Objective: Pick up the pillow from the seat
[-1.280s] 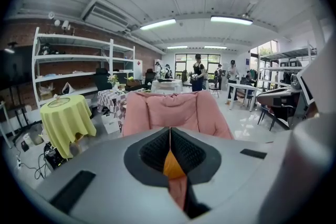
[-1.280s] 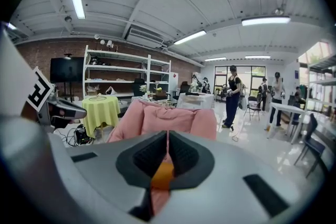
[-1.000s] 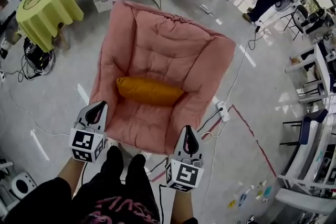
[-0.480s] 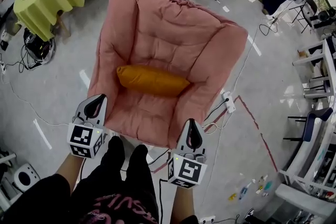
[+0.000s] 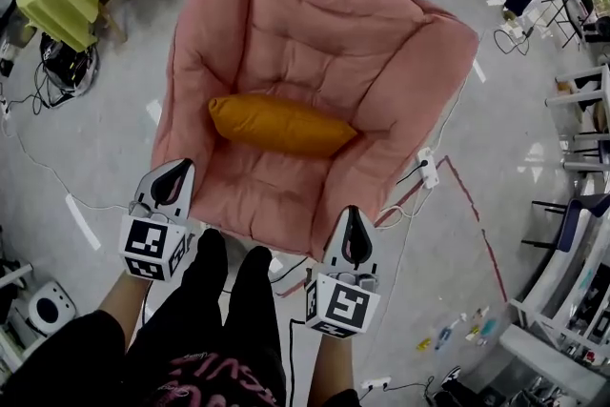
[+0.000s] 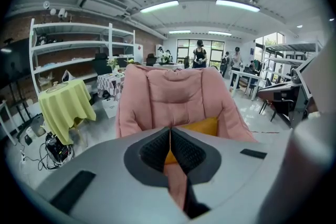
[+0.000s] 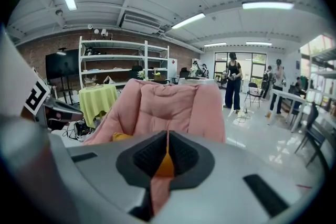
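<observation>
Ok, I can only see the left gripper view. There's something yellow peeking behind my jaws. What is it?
Observer: A long orange-yellow fabric pillow, lying across the seat of the padded pink armchair.
Operator: Is my other gripper touching it?
Observer: No. The right gripper hangs by the seat's front edge, jaws shut, apart from the pillow.
Operator: And mine?
Observer: From above, the left gripper sits by the chair's front corner on your left, short of the pillow.

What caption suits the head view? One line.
Left claw and right claw, both shut, poised before an orange pillow on a pink armchair.
</observation>
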Available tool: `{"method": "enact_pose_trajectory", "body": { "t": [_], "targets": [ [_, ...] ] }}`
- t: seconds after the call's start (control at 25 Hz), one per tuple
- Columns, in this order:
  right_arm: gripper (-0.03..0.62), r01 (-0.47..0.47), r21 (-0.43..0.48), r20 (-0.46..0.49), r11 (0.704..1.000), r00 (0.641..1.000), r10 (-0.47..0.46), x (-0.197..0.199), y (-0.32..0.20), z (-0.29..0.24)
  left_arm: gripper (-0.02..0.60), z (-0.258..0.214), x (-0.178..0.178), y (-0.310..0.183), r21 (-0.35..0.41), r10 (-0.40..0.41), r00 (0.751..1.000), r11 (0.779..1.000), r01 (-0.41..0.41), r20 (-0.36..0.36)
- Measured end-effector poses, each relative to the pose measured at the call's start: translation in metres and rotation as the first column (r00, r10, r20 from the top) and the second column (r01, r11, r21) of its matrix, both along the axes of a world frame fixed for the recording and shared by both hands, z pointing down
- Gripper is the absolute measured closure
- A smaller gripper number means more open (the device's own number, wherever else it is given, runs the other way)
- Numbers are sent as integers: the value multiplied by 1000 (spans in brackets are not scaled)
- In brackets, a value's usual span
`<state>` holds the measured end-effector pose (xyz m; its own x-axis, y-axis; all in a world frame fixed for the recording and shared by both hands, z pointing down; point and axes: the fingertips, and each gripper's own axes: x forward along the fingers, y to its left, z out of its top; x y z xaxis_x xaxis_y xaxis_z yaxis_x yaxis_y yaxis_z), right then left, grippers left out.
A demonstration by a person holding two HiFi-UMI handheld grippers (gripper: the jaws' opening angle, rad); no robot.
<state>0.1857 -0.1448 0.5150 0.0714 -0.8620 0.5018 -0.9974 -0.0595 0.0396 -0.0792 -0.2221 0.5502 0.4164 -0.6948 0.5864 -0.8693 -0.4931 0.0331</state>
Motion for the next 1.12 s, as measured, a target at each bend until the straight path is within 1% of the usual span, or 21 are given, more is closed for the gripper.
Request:
{"method": "enact_pose_trajectory", "body": {
  "t": [0.48,0.76,1.12],
  "targets": [
    [572,2,-50,7,999,1000,-2,3,-7,58,572,60,-3,-3,-41,-16,1000,999,17,23],
    [572,8,-62,20,998,1000,-7,1,-12,79,572,80,-1,-10,-42,-16,1000,999,17,26],
    [572,27,-69,37,997,999,-25,-1,-28,110,571,111,1,-26,-63,-10,1000,998,11,22]
  ]
}}
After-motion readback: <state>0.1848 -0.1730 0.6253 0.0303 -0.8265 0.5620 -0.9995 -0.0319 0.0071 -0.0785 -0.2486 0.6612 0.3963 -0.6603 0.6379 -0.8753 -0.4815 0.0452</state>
